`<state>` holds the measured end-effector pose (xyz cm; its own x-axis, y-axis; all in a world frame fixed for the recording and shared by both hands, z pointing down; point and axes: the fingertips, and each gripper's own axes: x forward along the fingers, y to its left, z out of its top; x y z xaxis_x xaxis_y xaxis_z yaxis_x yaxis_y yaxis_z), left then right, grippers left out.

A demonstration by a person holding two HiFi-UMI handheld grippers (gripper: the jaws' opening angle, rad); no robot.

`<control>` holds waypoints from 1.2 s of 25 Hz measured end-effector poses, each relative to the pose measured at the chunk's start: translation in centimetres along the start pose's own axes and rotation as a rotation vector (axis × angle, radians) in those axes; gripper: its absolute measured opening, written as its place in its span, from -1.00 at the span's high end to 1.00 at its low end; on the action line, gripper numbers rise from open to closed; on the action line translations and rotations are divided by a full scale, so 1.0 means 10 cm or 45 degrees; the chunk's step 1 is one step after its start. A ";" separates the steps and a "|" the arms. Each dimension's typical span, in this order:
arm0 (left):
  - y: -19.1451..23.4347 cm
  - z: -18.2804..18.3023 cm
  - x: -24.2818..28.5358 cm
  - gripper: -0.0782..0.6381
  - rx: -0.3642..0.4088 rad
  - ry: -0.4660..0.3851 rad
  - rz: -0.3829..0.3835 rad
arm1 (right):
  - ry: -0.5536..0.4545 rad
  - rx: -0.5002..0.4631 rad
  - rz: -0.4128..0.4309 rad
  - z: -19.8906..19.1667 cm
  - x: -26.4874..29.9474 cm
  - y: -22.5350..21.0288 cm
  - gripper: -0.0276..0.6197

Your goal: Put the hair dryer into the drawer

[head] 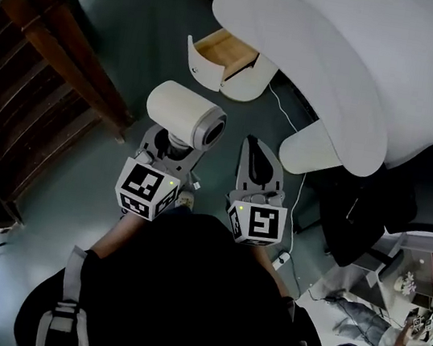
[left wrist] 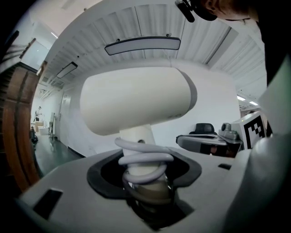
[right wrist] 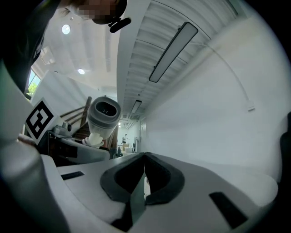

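A cream hair dryer (head: 186,114) is held upright above the floor, its barrel lying crosswise over my left gripper (head: 173,147). In the left gripper view the jaws are shut on the hair dryer's (left wrist: 136,105) handle, which has its grey cord (left wrist: 144,160) coiled round it. My right gripper (head: 258,165) hangs beside it to the right, shut and empty; its closed jaws (right wrist: 143,175) meet in the right gripper view, where the hair dryer (right wrist: 102,118) shows at the left. An open drawer (head: 222,61) with a wooden inside juts from the white curved desk (head: 333,56) ahead.
A dark wooden stair rail (head: 64,54) runs along the left. A black office chair (head: 408,198) stands at the right under the desk edge. A white cable (head: 286,118) trails over the grey-green floor (head: 135,17) towards a plug strip (head: 281,260).
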<state>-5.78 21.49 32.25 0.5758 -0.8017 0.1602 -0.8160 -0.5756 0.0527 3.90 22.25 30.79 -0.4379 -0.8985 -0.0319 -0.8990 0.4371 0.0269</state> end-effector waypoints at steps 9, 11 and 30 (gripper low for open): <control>0.52 -0.06 0.40 0.12 -0.031 0.026 -0.081 | 0.032 0.016 -0.077 -0.13 0.66 -0.06 0.84; 0.59 -0.09 0.41 0.12 -0.048 0.029 -0.087 | 0.041 0.011 -0.081 -0.15 0.71 -0.04 0.84; 1.02 -0.05 0.94 0.12 -0.070 0.012 -0.043 | -0.007 0.004 0.015 -0.14 1.49 -0.29 0.84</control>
<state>-8.68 8.14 34.78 0.6030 -0.7801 0.1671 -0.7977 -0.5925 0.1124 -0.03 7.55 31.62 -0.4485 -0.8930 -0.0373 -0.8938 0.4479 0.0243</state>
